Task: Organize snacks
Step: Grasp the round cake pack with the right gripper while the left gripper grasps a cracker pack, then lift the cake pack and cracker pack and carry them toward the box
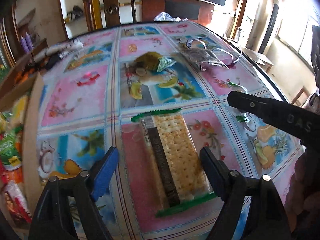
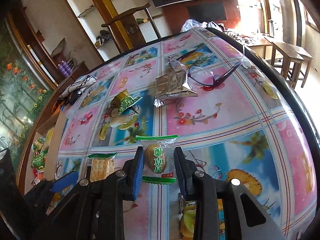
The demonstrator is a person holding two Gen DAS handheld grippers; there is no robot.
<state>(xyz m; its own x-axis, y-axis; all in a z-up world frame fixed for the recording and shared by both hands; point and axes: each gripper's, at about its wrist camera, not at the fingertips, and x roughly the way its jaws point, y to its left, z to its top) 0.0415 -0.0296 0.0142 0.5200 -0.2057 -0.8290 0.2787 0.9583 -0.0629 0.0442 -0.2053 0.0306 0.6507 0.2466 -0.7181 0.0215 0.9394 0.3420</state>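
Observation:
A long cracker packet (image 1: pixel 174 160) with green ends lies on the table between the fingers of my left gripper (image 1: pixel 160 160), which is open around it without touching; it also shows in the right wrist view (image 2: pixel 101 166). My right gripper (image 2: pixel 159 160) is shut on a small green-ended cake packet (image 2: pixel 157 158), held just above the table. A green-yellow snack packet (image 1: pixel 154 61) (image 2: pixel 124 101) and a silver foil packet (image 1: pixel 202 57) (image 2: pixel 174 86) lie farther out.
A cardboard box (image 1: pixel 30 132) with several snacks stands at the table's left edge. Purple glasses (image 2: pixel 202 76) lie by the foil packet. A patterned cloth (image 2: pixel 80 87) lies at the far left. A wooden chair (image 2: pixel 128 26) stands behind the table.

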